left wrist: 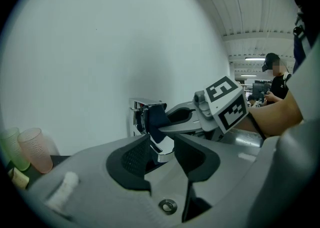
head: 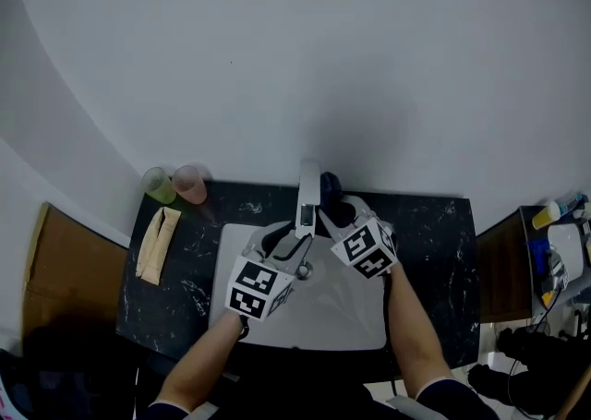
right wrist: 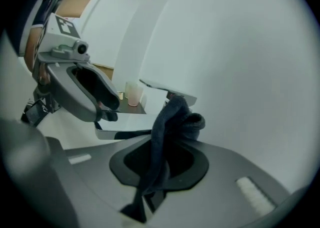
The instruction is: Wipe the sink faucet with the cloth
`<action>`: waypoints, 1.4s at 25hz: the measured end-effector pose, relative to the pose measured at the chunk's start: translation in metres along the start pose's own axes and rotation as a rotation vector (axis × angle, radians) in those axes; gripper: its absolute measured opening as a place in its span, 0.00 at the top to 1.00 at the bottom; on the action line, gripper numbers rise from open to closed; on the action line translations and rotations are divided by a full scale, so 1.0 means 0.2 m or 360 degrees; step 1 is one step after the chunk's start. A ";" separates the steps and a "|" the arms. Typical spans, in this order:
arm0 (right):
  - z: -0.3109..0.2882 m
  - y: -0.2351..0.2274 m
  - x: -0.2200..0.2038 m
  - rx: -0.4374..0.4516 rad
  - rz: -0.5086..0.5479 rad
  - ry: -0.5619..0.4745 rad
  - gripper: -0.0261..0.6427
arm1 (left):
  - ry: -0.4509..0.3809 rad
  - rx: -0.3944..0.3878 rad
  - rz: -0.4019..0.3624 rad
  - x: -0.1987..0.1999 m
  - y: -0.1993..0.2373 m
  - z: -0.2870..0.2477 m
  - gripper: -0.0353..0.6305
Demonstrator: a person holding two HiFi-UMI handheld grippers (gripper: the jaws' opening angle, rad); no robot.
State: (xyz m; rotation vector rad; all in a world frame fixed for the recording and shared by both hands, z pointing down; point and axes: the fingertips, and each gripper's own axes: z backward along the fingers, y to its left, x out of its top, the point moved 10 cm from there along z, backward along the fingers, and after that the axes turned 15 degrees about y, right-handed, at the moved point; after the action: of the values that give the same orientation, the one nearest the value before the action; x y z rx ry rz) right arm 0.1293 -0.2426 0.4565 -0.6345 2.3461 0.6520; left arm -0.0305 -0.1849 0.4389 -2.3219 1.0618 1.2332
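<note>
A chrome faucet (head: 307, 189) stands at the back of the white sink (head: 365, 321). My right gripper (head: 331, 210) is shut on a dark blue cloth (right wrist: 172, 122) and holds it against the top of the faucet body (left wrist: 139, 114). The cloth (left wrist: 156, 119) bunches over the faucet and hangs down between the right gripper (right wrist: 160, 162) jaws. My left gripper (head: 294, 245) reaches in from the front left. The left gripper (left wrist: 162, 154) straddles the spout (right wrist: 120, 133), and its pads look flush against the spout's sides.
A green cup (head: 159, 185) and a pink cup (head: 190, 184) stand at the counter's back left corner, with a beige folded item (head: 157, 243) in front of them. The wall rises right behind the faucet. The drain (left wrist: 167, 205) lies below the spout. Shelves with bottles (head: 554, 243) stand at the right.
</note>
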 end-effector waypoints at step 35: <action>0.45 0.46 0.10 0.0327 0.0152 -0.0244 0.87 | -0.0007 -0.0306 -0.0271 -0.18 -0.03 0.30 0.65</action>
State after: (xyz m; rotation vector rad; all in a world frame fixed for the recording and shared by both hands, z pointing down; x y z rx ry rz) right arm 0.0996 -0.1257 0.4080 -0.3699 2.2720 0.4745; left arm -0.0747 -0.1305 0.4329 -2.4901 0.7539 1.3237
